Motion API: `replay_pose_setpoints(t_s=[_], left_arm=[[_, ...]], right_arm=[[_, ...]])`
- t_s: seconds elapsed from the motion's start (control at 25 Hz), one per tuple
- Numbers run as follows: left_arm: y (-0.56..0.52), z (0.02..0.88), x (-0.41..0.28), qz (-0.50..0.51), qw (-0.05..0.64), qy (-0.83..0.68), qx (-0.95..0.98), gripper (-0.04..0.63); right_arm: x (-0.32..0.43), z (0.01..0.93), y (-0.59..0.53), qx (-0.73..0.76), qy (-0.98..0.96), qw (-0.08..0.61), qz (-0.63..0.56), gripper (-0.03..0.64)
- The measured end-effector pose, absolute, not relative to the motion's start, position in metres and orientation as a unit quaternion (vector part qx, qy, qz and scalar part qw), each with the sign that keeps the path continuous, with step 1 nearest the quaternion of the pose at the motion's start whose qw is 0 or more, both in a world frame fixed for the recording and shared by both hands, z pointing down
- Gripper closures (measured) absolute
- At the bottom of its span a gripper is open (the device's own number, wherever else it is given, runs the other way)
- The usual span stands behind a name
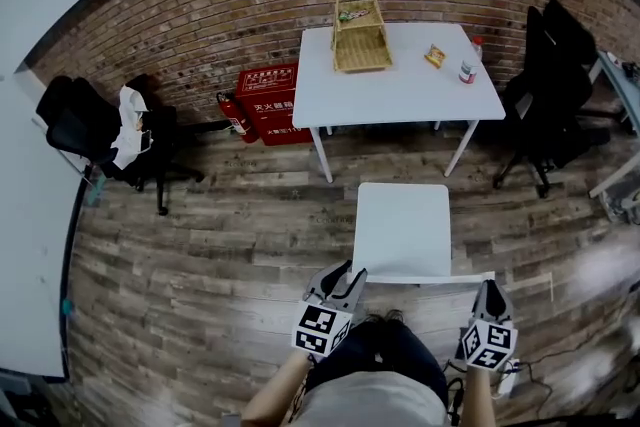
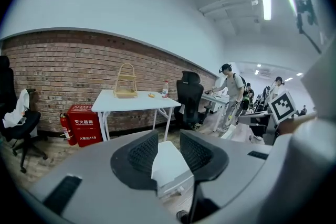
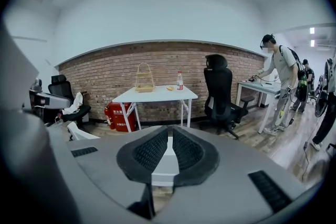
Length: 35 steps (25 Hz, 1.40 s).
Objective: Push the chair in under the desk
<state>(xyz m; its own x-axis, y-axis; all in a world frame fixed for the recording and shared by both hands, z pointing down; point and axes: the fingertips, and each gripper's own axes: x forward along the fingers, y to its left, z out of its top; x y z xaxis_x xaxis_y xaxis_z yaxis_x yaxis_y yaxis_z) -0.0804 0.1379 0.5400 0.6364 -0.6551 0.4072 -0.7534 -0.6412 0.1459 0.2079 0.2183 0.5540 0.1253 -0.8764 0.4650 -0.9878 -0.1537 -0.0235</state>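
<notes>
Chair short of the table

White chair (image 1: 403, 225) stands on the wood floor (image 1: 220, 245), clear of the white table (image 1: 400, 90), its back toward the person. Left claw (image 1: 345, 277) has its jaws apart around the back's left corner. Right claw (image 1: 490, 287), jaws nearly together, seems clamped on the back's right end.

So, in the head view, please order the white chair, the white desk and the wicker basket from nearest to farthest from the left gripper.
1. white chair, just ahead of the left gripper, slightly right.
2. white desk, beyond the chair.
3. wicker basket, on the desk's far side.
</notes>
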Motion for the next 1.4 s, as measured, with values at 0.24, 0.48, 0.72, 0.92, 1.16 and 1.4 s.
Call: replay_pose_setpoints(t_s=[0.24, 0.48, 0.72, 0.92, 1.16, 1.4], left_arm=[[0.139, 0.553, -0.082, 0.177, 0.149, -0.383, 0.894, 0.418], [0.138, 0.559, -0.078, 0.164, 0.149, -0.365, 0.904, 0.343], [0.142, 0.577, -0.077, 0.198, 0.152, -0.33, 0.91, 0.267], [0.145, 0.595, -0.076, 0.218, 0.171, -0.322, 0.905, 0.249], [0.149, 0.616, -0.068, 0.233, 0.179, -0.315, 0.903, 0.239], [0.148, 0.63, -0.064, 0.241, 0.193, -0.313, 0.898, 0.239]], right_arm=[[0.222, 0.572, 0.214, 0.696, -0.662, 0.165, 0.222, 0.432], [0.217, 0.589, 0.209, 0.62, -0.723, 0.223, 0.208, 0.318], [0.221, 0.602, 0.207, 0.569, -0.761, 0.243, 0.196, 0.29], [0.221, 0.619, 0.207, 0.534, -0.778, 0.262, 0.204, 0.26], [0.221, 0.639, 0.204, 0.514, -0.782, 0.278, 0.216, 0.253], [0.216, 0.649, 0.201, 0.491, -0.792, 0.282, 0.227, 0.253]])
